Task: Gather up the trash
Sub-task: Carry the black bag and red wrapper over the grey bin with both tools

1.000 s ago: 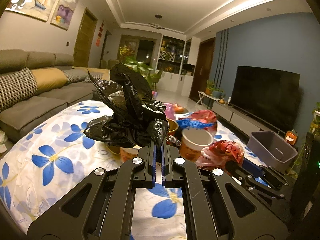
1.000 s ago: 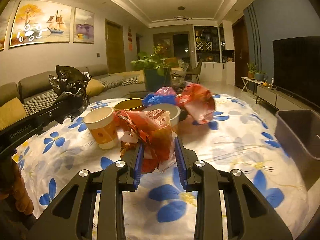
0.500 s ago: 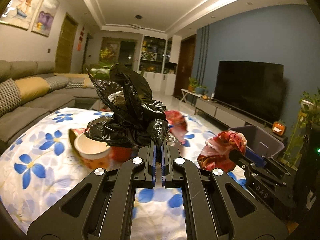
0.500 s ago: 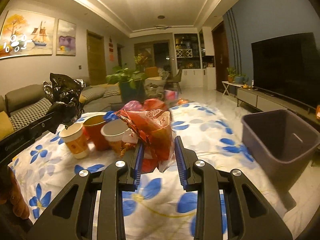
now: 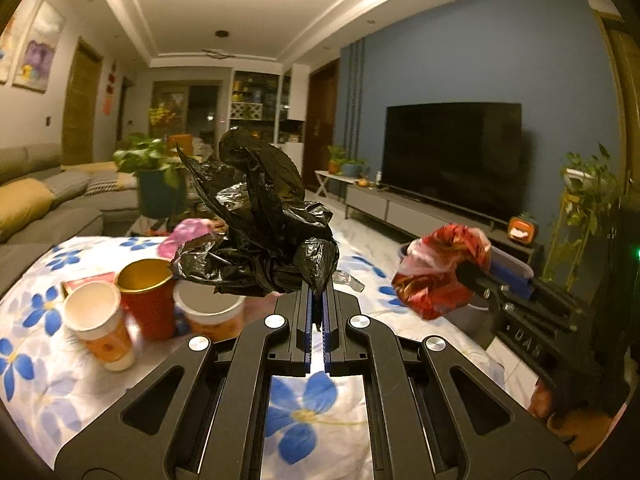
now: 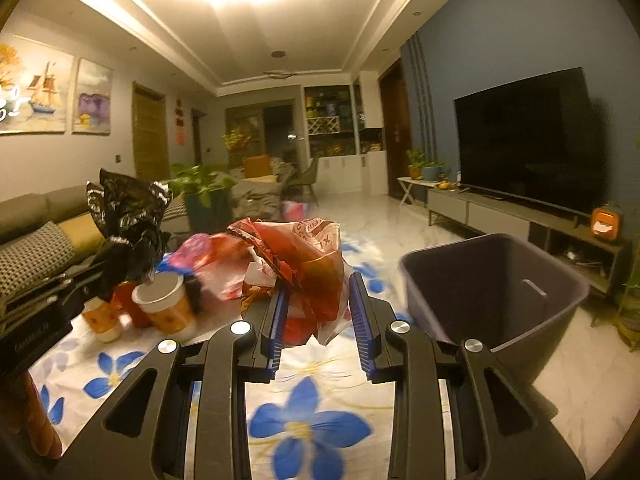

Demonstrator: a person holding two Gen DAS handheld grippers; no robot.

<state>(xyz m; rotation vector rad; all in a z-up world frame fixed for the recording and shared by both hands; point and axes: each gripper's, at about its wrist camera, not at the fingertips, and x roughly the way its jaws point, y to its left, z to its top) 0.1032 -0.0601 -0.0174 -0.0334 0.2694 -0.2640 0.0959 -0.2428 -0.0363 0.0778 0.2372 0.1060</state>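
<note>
Both cameras have swung rightward since a second ago: the sofa has slid to the left edge of each view, the television now fills much of the right side, and the grey bin (image 6: 494,292) that sat at the frame's edge has come well into the right wrist view, standing just beyond the right-hand edge of the flowered tablecloth (image 6: 308,432). Across the same second the cups have shifted from the middle of the left wrist view to its lower left. The left gripper (image 5: 319,308) has its blue-padded jaws pressed nearly together on a neck of the crumpled black plastic bag (image 5: 260,236), which bunches up and fans out above the fingertips, lifted clear of the table. The right gripper (image 6: 316,312) stands with its jaws parted about the width of the wad they pinch — a crumpled red and clear plastic wrapper (image 6: 304,268), held off the cloth and to the left of the bin, not yet over its opening. From the left wrist view the same wrapper (image 5: 440,272) shows as a red ball at the tip of the other tool, in front of the bin's rim. Still on the table are a white paper cup (image 5: 100,320), a red cup with a gold lining (image 5: 148,296) and a wider orange-sided cup (image 5: 210,312), close together — with a pink bag (image 5: 188,232) blurred behind them.
</note>
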